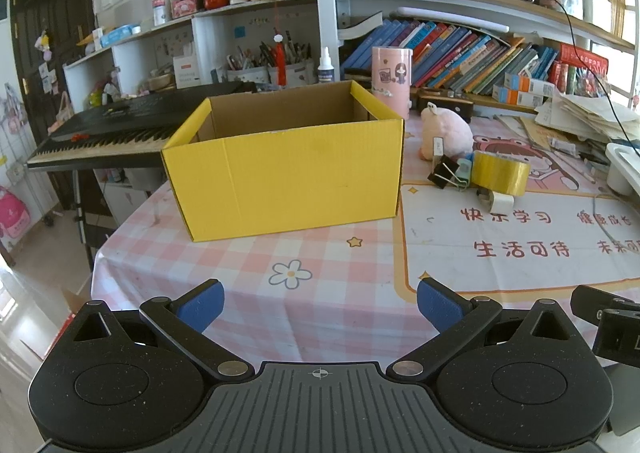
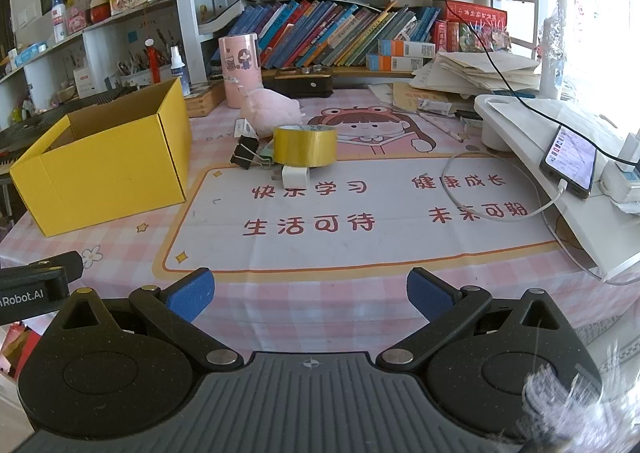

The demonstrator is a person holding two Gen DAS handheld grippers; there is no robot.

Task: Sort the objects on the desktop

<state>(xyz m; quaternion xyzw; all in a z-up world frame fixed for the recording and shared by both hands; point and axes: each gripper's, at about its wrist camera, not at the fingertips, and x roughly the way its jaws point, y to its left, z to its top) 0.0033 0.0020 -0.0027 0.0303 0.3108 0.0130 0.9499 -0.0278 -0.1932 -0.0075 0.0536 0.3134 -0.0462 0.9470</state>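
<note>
Start of sorting — nothing picked yet. Left hand-held gripper (image 1: pixel 318 307) released, empty, facing yellow box (image 1: pixel 284 165); right hand-held gripper (image 2: pixel 310 295) released, empty. Tape roll (image 2: pixel 305 146), binder clip (image 2: pixel 245 152), white charger (image 2: pixel 295 177), pink plush (image 2: pixel 274 109) clustered mid-surface, just right of box — next move likely calls for right reach to tape

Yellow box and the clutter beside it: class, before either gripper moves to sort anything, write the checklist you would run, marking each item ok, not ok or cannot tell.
1. Yellow box open on top: ok.
2. Box empty: cannot tell, floor hidden.
3. Left gripper open and empty: ok.
4. Right gripper open and empty: ok.
5. Gold tape roll free of neighbours: not ok, the black binder clip and white charger plug crowd against it.
6. Bare mat between right gripper and tape: ok.
</note>
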